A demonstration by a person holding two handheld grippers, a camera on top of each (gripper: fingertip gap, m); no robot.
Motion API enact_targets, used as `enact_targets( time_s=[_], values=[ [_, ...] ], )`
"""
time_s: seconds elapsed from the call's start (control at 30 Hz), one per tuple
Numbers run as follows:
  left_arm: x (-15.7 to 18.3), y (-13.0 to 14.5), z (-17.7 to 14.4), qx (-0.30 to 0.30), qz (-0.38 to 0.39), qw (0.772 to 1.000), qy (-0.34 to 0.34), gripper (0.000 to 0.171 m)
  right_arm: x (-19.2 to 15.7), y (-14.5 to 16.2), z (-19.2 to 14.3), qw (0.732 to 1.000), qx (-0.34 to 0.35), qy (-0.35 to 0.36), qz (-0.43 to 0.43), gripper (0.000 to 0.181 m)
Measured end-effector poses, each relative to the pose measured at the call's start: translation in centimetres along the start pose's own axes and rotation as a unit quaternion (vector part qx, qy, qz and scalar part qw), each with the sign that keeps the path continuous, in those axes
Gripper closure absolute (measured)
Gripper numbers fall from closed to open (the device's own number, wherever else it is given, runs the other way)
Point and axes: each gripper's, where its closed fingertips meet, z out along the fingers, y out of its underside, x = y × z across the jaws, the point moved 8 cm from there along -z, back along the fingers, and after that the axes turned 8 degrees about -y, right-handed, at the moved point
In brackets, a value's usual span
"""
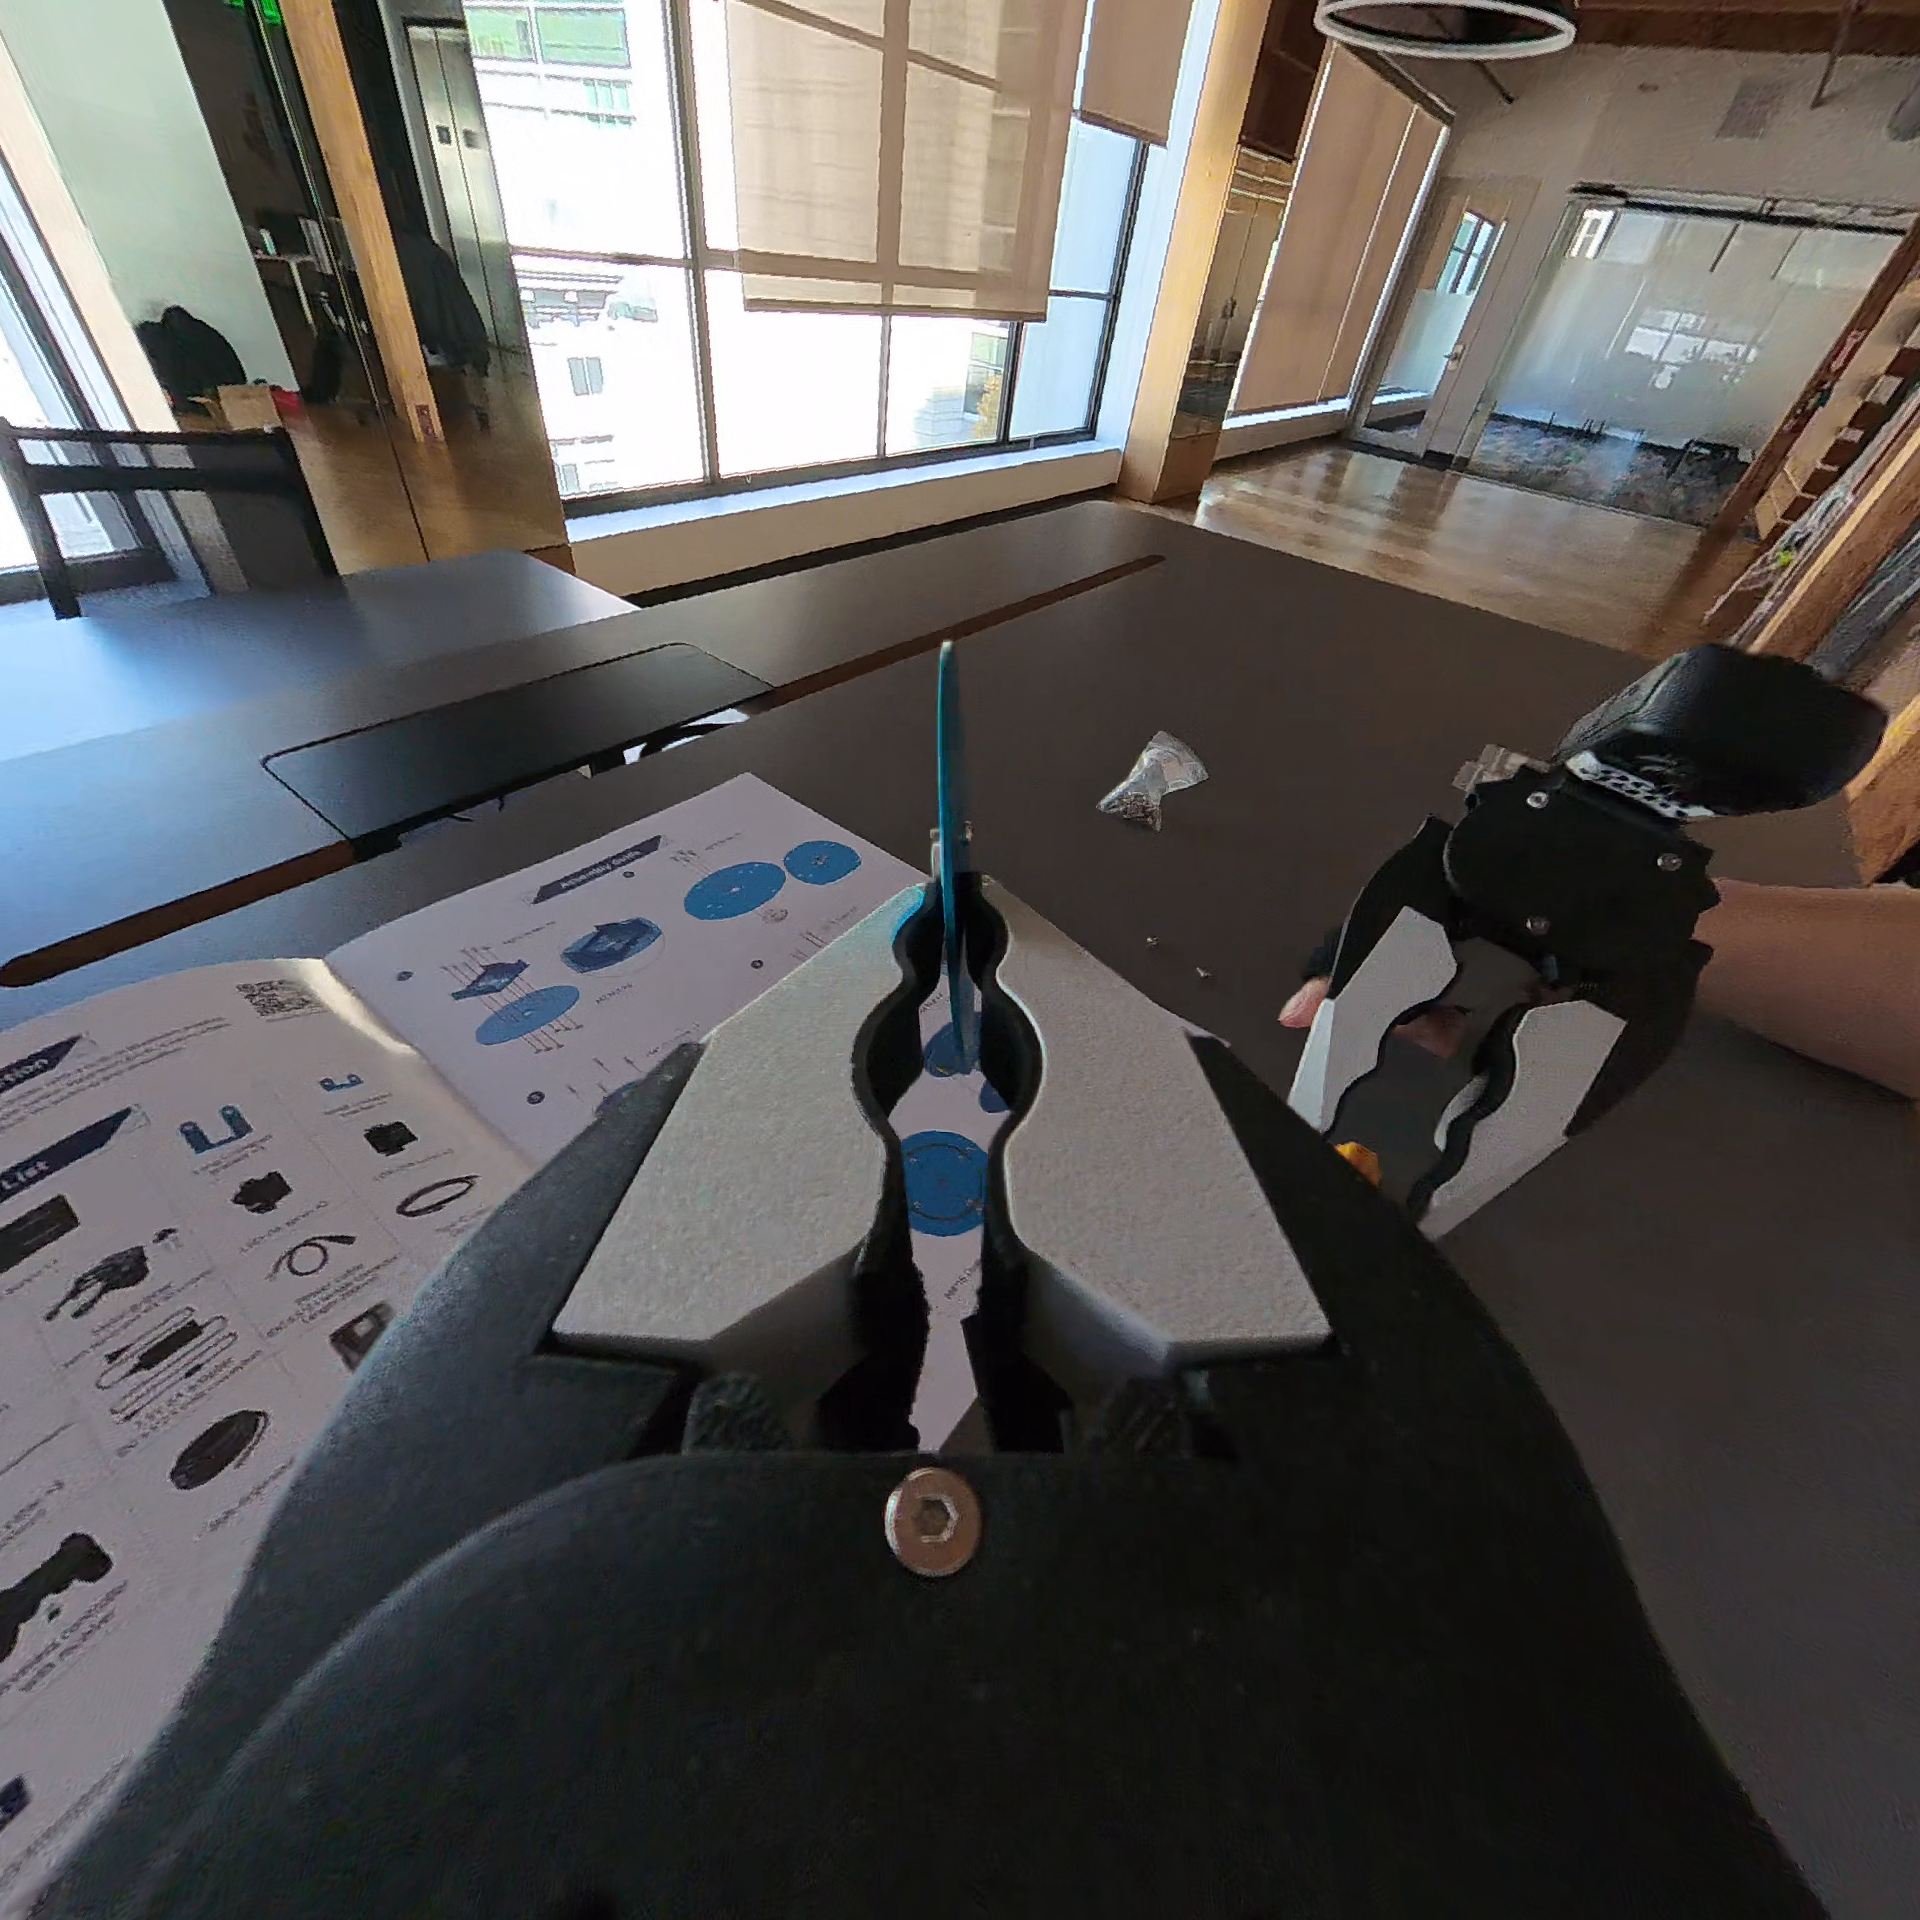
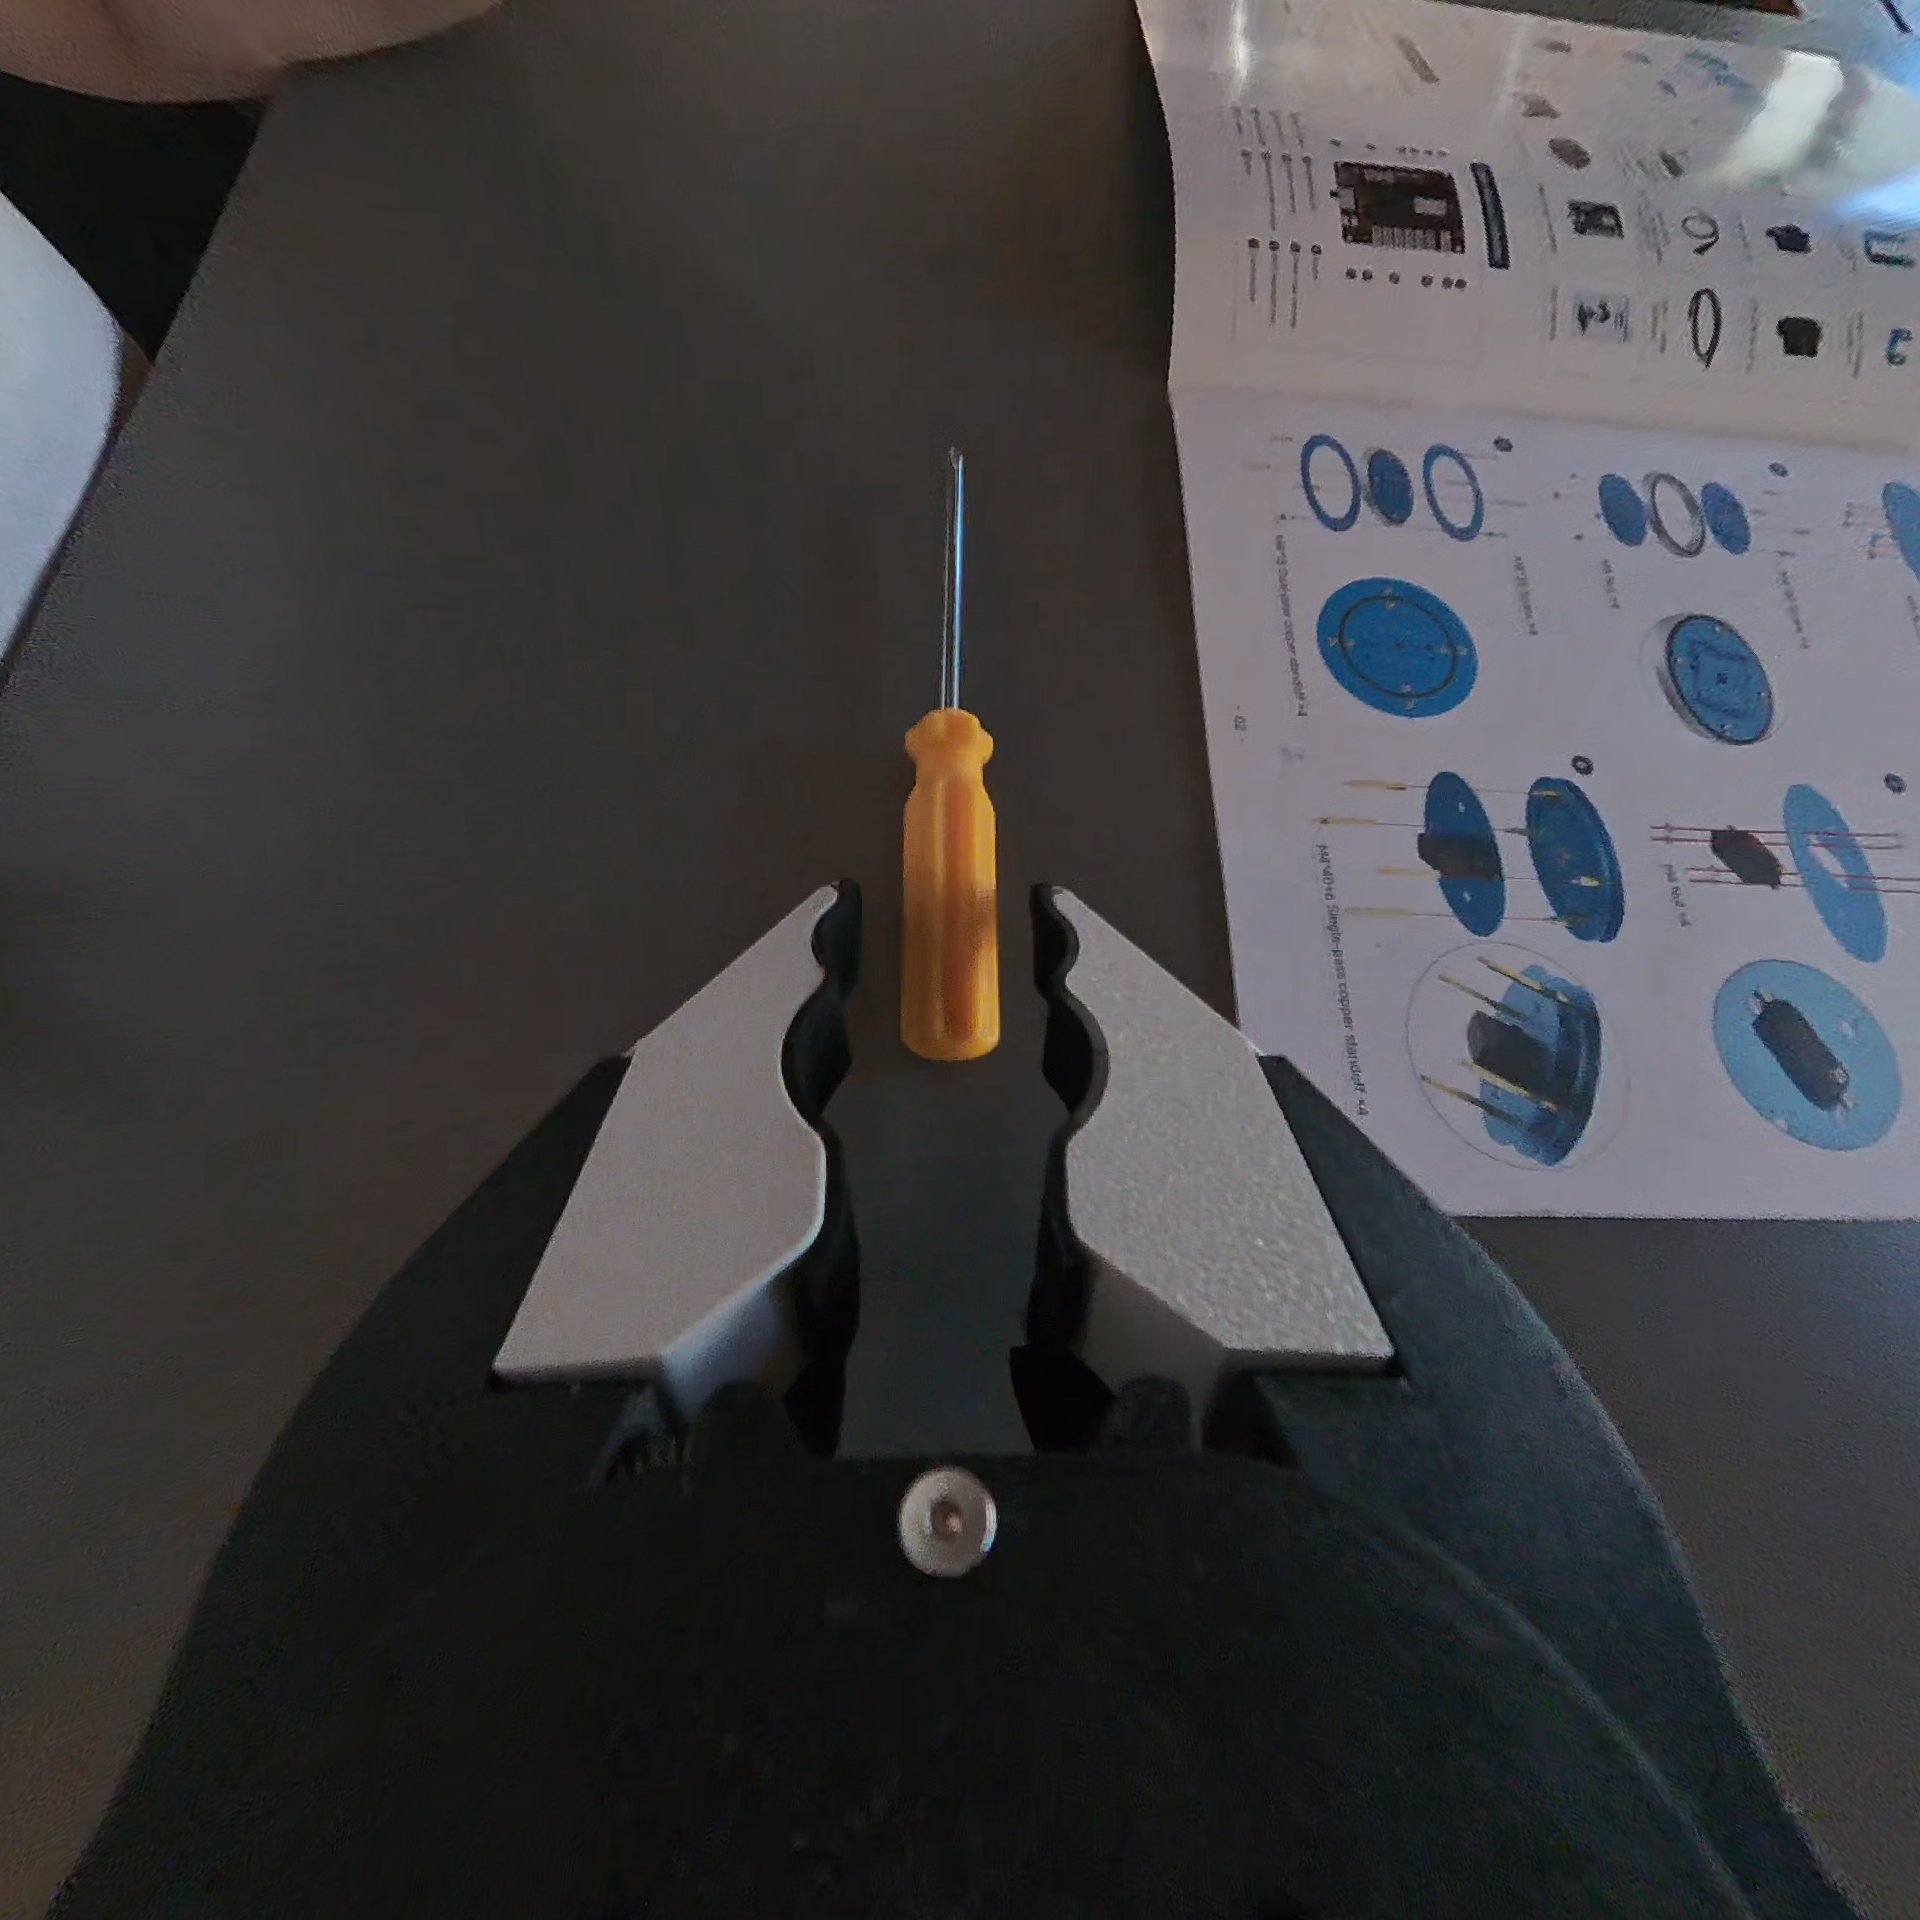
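Between my left gripper's (image 1: 948,904) grey fingers stands a thin blue flat disc (image 1: 948,831), clamped edge-on and upright, the jaws closed down to its thickness. Beneath it lies a white printed instruction sheet (image 1: 436,1039) on the dark grey table (image 1: 1351,675). My right gripper (image 2: 945,904) is held partly open with nothing in its grasp. An orange-handled small screwdriver (image 2: 949,894) lies on the table with its handle end between the fingertips, touching neither, shaft pointing away. A small clear bag of screws (image 1: 1153,774) lies farther off.
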Motion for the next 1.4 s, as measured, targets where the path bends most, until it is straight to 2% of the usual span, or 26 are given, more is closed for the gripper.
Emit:
enact_targets(
  time_s=[0.1, 0.17, 0.23, 0.33, 0.4, 0.57, 0.63, 0.77, 0.93, 1.13, 1.4],
  values=[
    [-0.1, 0.4, 0.3, -0.010, -0.022, 1.000, 0.007, 0.170, 0.3, 0.2, 0.4, 1.000, -0.008, -0.003, 0.019, 0.147],
    [-0.3, 0.6, 0.5, -0.017, -0.039, 0.999, 0.013, 0.170, 0.4, 0.2, 0.4, 0.999, -0.006, -0.022, 0.042, 0.163],
    [-0.6, 0.9, 0.6, -0.027, -0.065, 0.997, 0.021, 0.170, 0.3, 0.2, 0.3, 0.999, -0.008, -0.019, 0.031, 0.164],
    [-1.0, 1.1, 0.7, -0.039, -0.083, 0.996, 0.015, 0.170, 0.1, -0.5, -0.3, 0.997, -0.021, 0.049, -0.050, 0.164],
    [-1.3, 1.2, 0.7, -0.043, -0.076, 0.996, -0.003, 0.170, 0.0, -1.7, -2.0, 0.992, -0.009, 0.099, -0.078, 0.164],
    [-1.4, 1.4, 0.9, -0.058, -0.073, 0.995, -0.023, 0.169, -0.2, -4.6, -7.0, 0.948, 0.005, 0.284, -0.143, 0.165],
    [-1.0, 1.8, 1.2, -0.073, -0.055, 0.995, -0.038, 0.170, -0.4, -5.1, -7.3, 0.932, -0.001, 0.329, -0.153, 0.165],
    [0.1, 2.7, 2.1, -0.102, -0.021, 0.993, -0.060, 0.170, -0.3, -4.8, -6.3, 0.899, -0.069, 0.389, -0.188, 0.165],
    [1.0, 3.2, 2.5, -0.120, -0.002, 0.990, -0.068, 0.170, 0.3, -4.2, -5.7, 0.878, -0.110, 0.418, -0.205, 0.165],
    [1.3, 3.4, 2.7, -0.127, -0.010, 0.990, -0.062, 0.170, 0.5, -3.9, -5.2, 0.868, -0.139, 0.424, -0.219, 0.164],
    [1.4, 3.5, 2.8, -0.130, -0.009, 0.990, -0.060, 0.169, 0.5, -4.0, -5.0, 0.869, -0.138, 0.420, -0.222, 0.164]
  ],
)
